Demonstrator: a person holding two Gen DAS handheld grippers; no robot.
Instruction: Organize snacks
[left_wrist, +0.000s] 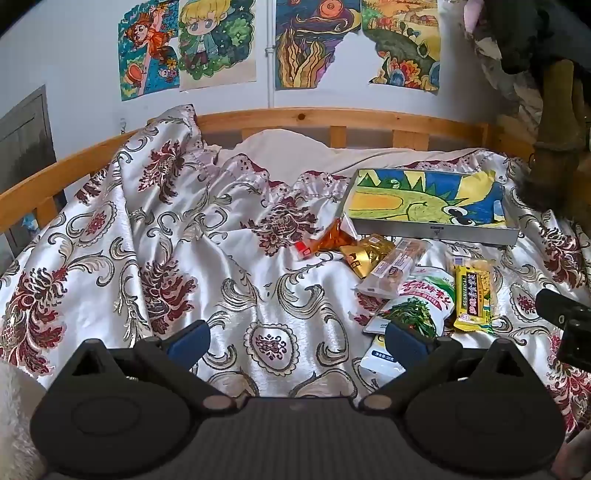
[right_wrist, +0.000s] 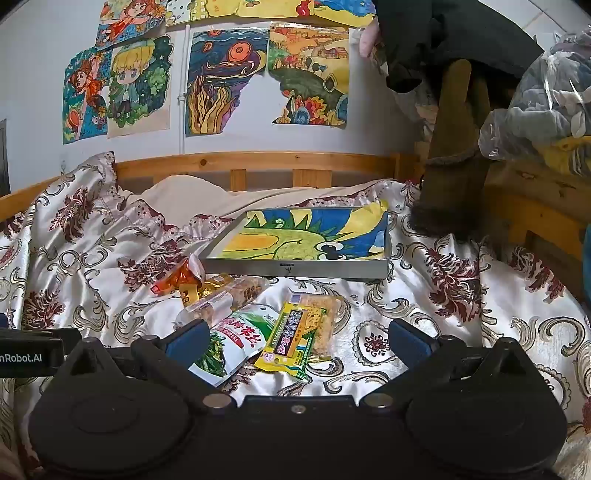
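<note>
Left gripper (left_wrist: 297, 341), jaws fully spread and empty, poised over the floral bedspread (left_wrist: 221, 258); its right finger overlaps the green-and-white snack pouch (left_wrist: 421, 299). Right gripper (right_wrist: 297, 339), equally wide and empty, frames the yellow snack bar (right_wrist: 295, 339), with the pouch beside its left finger. Beyond: a clear-wrapped biscuit pack (right_wrist: 225, 299), gold packet (left_wrist: 365, 254), and orange packet (left_wrist: 332, 236). Farther still, a shallow grey tray (right_wrist: 295, 267) lined with a drawing rests on the bed.
</note>
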